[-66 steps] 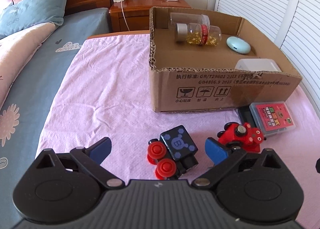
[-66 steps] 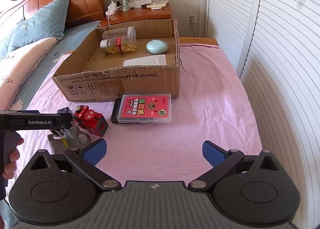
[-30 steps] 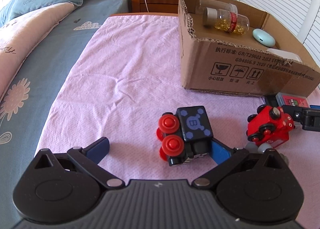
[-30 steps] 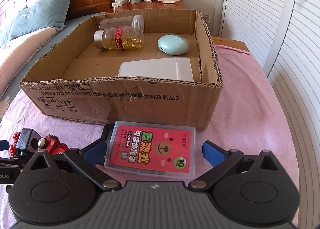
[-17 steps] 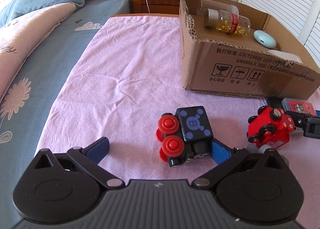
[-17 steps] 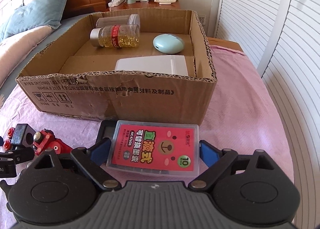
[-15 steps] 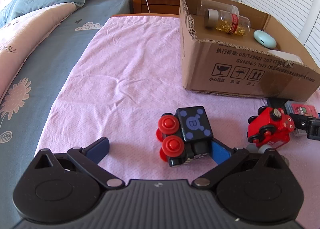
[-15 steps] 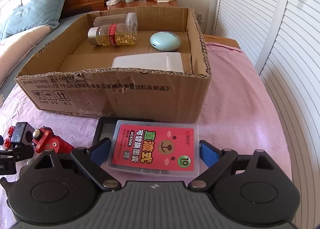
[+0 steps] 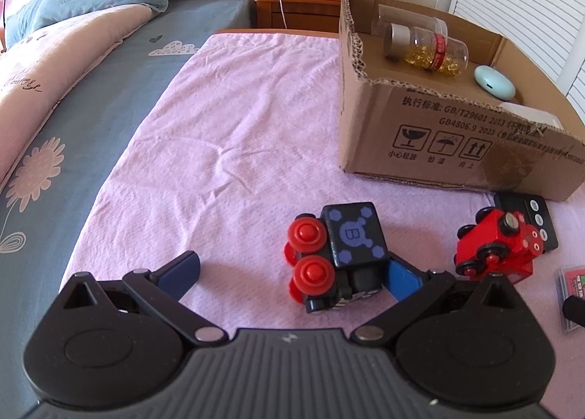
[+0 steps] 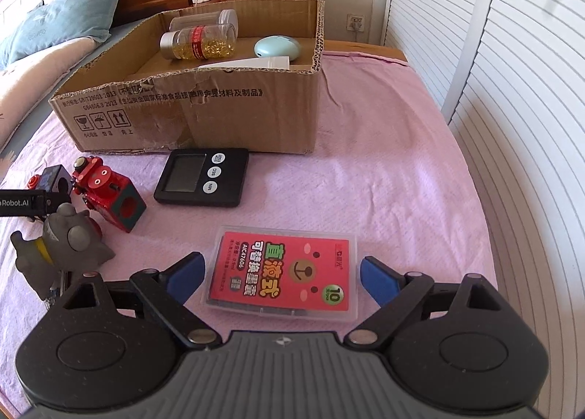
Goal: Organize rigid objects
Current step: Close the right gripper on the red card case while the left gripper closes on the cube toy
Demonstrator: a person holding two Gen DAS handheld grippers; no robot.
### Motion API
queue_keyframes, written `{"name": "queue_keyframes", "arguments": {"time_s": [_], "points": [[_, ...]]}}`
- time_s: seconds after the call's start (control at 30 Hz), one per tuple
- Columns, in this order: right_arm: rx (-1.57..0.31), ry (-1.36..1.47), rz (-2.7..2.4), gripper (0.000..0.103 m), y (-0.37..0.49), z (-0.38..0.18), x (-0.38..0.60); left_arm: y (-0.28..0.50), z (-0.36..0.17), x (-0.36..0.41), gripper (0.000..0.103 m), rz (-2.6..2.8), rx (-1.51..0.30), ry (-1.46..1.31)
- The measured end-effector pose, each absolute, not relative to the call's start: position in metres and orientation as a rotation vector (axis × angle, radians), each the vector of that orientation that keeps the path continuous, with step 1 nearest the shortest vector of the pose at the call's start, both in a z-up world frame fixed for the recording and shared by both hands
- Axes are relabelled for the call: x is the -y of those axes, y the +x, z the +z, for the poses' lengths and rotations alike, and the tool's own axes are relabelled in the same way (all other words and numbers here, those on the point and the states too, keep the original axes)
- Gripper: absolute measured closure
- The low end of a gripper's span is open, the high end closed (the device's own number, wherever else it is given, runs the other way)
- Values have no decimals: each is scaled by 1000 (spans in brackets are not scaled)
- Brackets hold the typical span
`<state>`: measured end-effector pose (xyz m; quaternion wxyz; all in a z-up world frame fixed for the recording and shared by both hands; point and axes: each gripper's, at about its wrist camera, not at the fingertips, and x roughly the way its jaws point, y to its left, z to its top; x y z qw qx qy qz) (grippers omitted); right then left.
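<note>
A pink cloth (image 10: 384,170) covers a bed, and an open cardboard box (image 10: 226,112) sits on it as the place to collect loose items. Inside the box lie a pill bottle (image 10: 199,43), a clear jar (image 10: 203,21), a mint-green oval case (image 10: 276,47) and a flat white item (image 10: 252,63).

In the left wrist view, the left gripper (image 9: 292,272) rests low on the cloth with its fingers spread wide, holding nothing. A black toy train car (image 9: 336,254) with red wheels lies tipped on its side between them. It sits against the right-hand finger and well apart from the other, so closing would probably push it sideways first. A red toy train (image 9: 497,245) lies just to the right, overlapping the edge of a black digital timer (image 9: 535,214) near the box's front wall.

In the right wrist view, the right gripper (image 10: 281,272) is also spread open and empty. A clear plastic case with a red label (image 10: 283,278) lies flat on the cloth between its fingers, apart from both tips. The case looks squared up for a pinch across its width. A grey toy figure (image 10: 62,240) stands to the left, beside the red train.

Both hands seem lined up to pick up and lift things into the box, which is near enough for a short carry.
</note>
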<state>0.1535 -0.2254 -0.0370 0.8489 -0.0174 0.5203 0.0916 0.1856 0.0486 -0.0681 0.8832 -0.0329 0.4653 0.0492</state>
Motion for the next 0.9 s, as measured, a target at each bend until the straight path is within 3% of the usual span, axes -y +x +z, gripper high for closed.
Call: {"name": "queue_keyframes", "arguments": {"time_s": [0.2, 0.5, 0.6, 0.9], "points": [[-1094, -27, 199, 0, 151, -39, 228, 173, -69, -65, 0, 96, -945, -61], [-1078, -103, 217, 0, 141, -45, 220, 169, -70, -68, 1, 68, -923, -47], [-1069, -103, 216, 0, 139, -45, 220, 168, -69, -66, 5, 23, -907, -27], [-1052, -103, 220, 0, 136, -46, 220, 169, -64, -59, 35, -86, -870, 21]]}}
